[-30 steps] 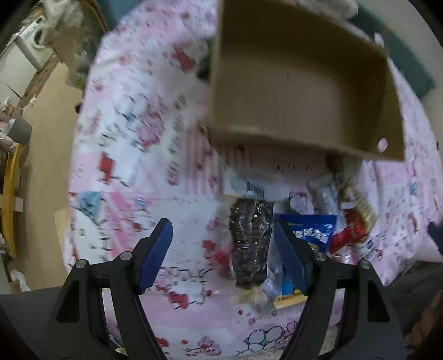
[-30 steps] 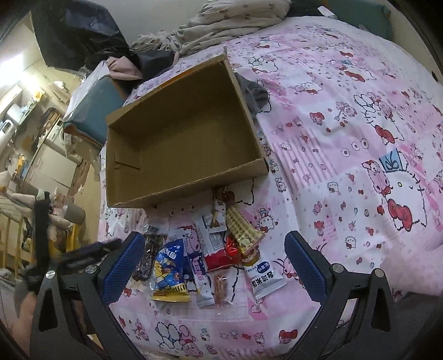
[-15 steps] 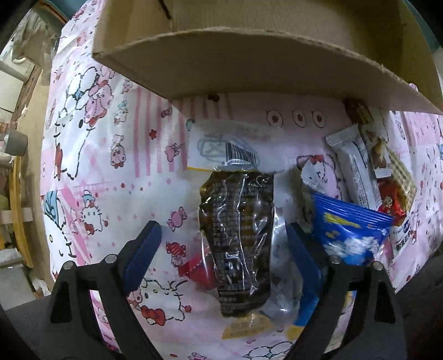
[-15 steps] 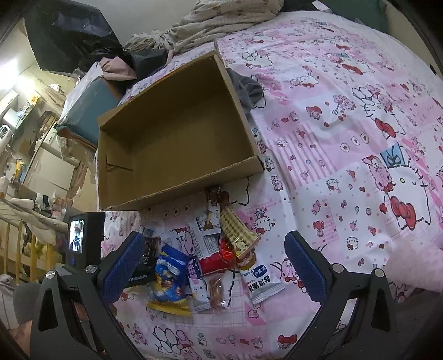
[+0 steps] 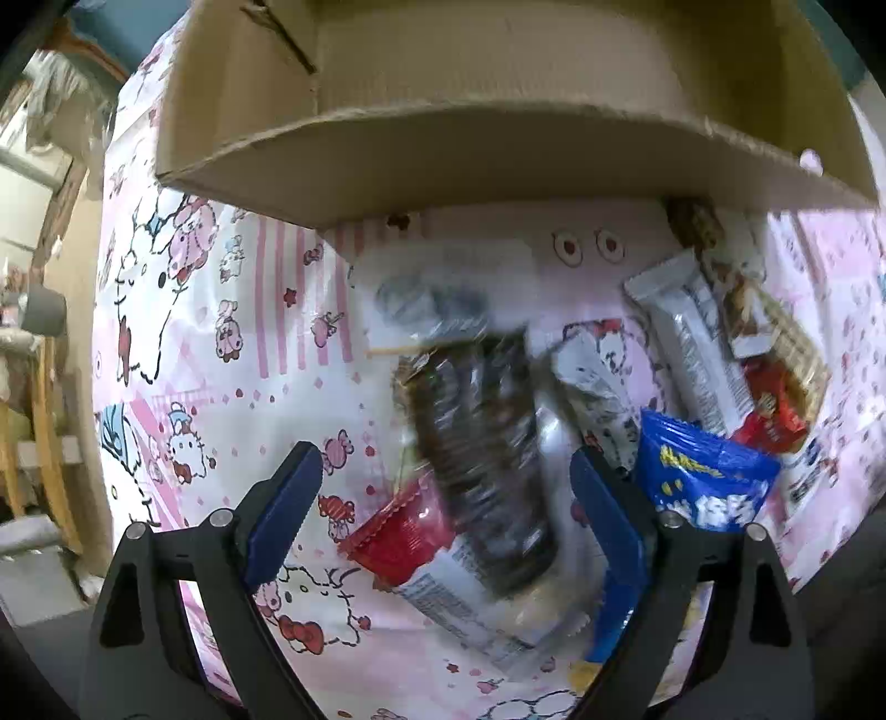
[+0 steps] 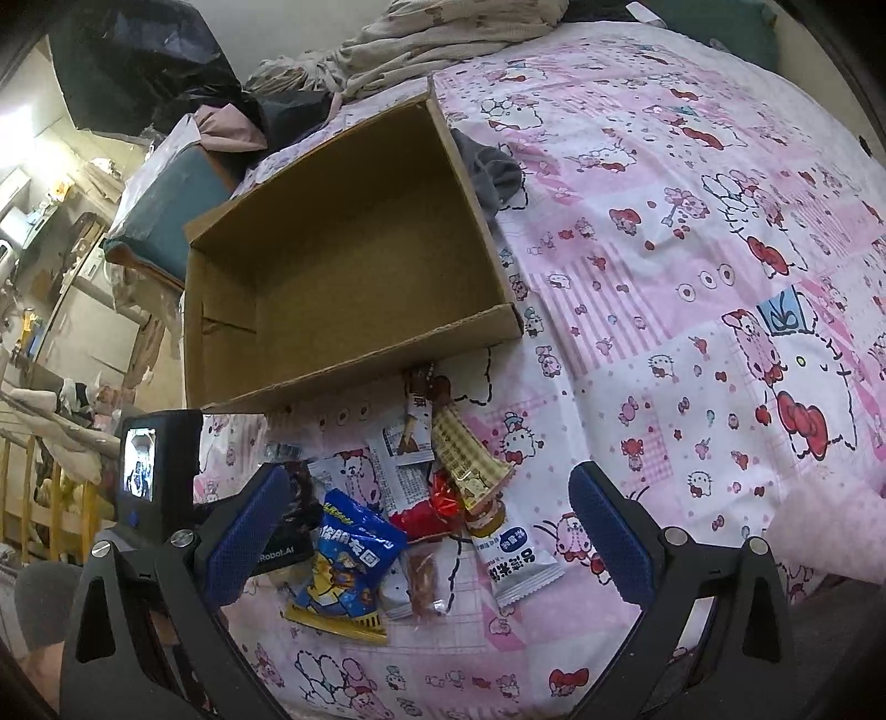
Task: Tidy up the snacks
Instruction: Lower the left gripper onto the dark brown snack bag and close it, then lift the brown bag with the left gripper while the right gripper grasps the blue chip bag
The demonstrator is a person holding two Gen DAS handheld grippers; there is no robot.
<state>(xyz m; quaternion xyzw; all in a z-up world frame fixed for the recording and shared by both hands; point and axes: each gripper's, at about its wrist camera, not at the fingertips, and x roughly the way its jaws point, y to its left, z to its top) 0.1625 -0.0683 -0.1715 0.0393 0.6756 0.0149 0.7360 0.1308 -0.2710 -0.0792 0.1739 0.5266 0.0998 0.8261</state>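
Note:
An open, empty cardboard box (image 6: 343, 266) lies on the pink bedspread; its near wall (image 5: 498, 160) fills the top of the left wrist view. A pile of snack packets lies in front of it. My left gripper (image 5: 443, 498) is open and low over a dark brown clear-wrapped snack (image 5: 482, 465), with a red packet (image 5: 398, 531) beside it and a blue bag (image 5: 703, 482) just right of the right finger. My right gripper (image 6: 426, 531) is open and empty, held above the pile: blue bag (image 6: 349, 554), white bar (image 6: 515, 559), cone packet (image 6: 465, 454).
The left gripper's body and screen (image 6: 155, 487) show at the left of the right wrist view. Clothes (image 6: 443, 39) and a grey cloth (image 6: 493, 171) lie behind the box. A teal cushion (image 6: 160, 210) and room clutter sit left. The bed's edge runs along the bottom.
My left gripper has dropped forward and down onto the snack pile, now straddling the dark snack. The right gripper has barely moved.

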